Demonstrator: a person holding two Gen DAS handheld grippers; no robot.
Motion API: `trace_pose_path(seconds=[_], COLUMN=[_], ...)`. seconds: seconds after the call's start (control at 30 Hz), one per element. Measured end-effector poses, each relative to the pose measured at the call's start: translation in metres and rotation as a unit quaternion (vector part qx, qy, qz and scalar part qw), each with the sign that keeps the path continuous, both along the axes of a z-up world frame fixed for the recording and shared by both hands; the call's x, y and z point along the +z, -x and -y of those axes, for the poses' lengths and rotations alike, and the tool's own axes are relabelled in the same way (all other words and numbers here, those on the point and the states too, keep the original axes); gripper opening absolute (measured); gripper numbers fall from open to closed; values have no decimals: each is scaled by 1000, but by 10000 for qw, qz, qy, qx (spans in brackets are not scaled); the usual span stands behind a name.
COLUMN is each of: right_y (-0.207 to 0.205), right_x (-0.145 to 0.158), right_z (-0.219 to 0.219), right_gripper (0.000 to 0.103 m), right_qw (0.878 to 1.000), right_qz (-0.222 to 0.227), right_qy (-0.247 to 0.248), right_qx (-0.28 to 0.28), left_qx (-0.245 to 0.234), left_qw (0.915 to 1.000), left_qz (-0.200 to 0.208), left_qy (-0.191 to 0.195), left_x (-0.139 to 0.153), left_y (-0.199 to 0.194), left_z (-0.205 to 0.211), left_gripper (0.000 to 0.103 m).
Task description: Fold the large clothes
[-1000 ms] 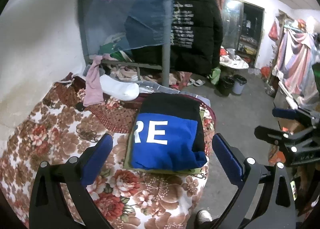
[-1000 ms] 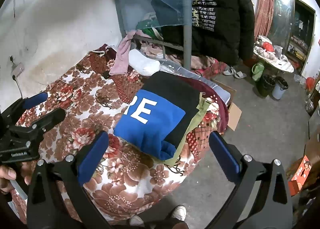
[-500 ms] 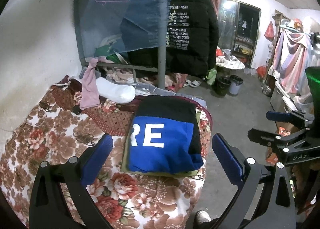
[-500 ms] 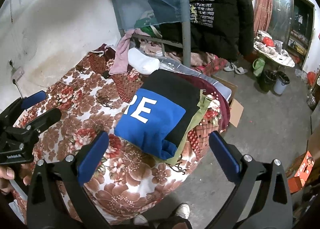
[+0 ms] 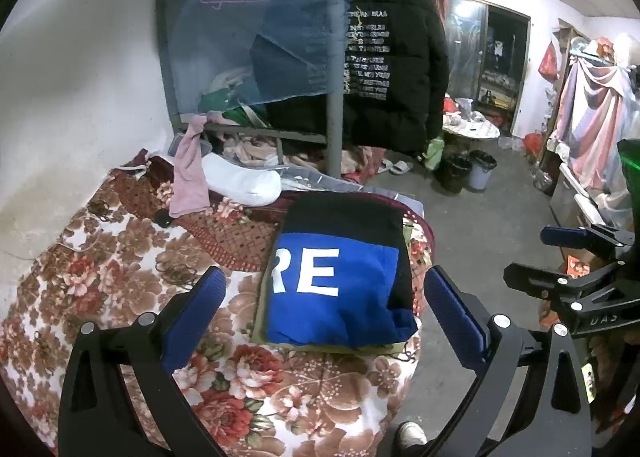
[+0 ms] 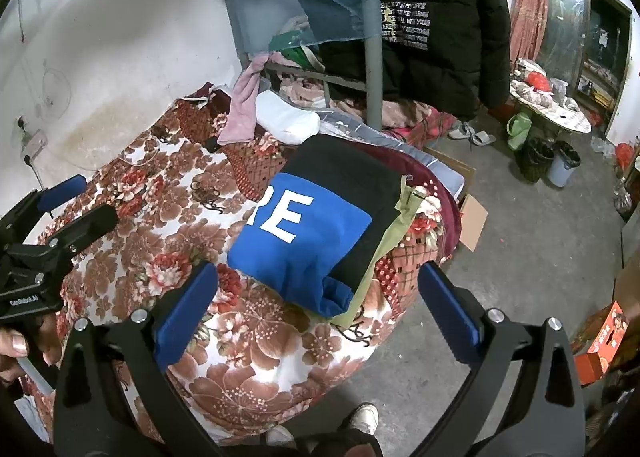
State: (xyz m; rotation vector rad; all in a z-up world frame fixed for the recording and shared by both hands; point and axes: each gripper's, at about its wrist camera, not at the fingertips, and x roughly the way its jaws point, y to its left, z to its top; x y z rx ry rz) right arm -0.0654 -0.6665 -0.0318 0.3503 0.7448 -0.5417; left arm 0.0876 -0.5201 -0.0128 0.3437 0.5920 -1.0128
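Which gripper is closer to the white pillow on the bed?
Left, probably. The left gripper hovers over the floral blanket side nearer the white pillow; the right gripper hangs beyond the bed's edge.

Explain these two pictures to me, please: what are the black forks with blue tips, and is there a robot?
No robot: a person holds a two-finger gripper in each hand, with a camera on each looking along its fingers. One picture looks out from the left gripper, the other from the right gripper. Both are open and hold nothing. Ahead, on a flowered blanket, lies a folded blue and black garment with white letters, on top of an olive piece. At the left edge of the right picture a hand grips the other tool.
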Motion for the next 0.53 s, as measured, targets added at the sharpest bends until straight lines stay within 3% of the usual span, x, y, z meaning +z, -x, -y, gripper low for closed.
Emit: trace_pose_path(seconds=[0.23,0.53], right_y=[-8,-16], right_x=[0,3], right_z=[6,9], right_gripper=[98,98], right_qw=[10000,10000], right_qz=[24,43], right_qy=[-35,-30], right_qx=[46,59], left_qx=[-94,-62], left_qw=[9996,9997], left_qz=[-253,-214], left_qy=[99,140], left_x=[3,9], left_y=[-4,-10], left_z=[0,6], left_gripper=[97,97])
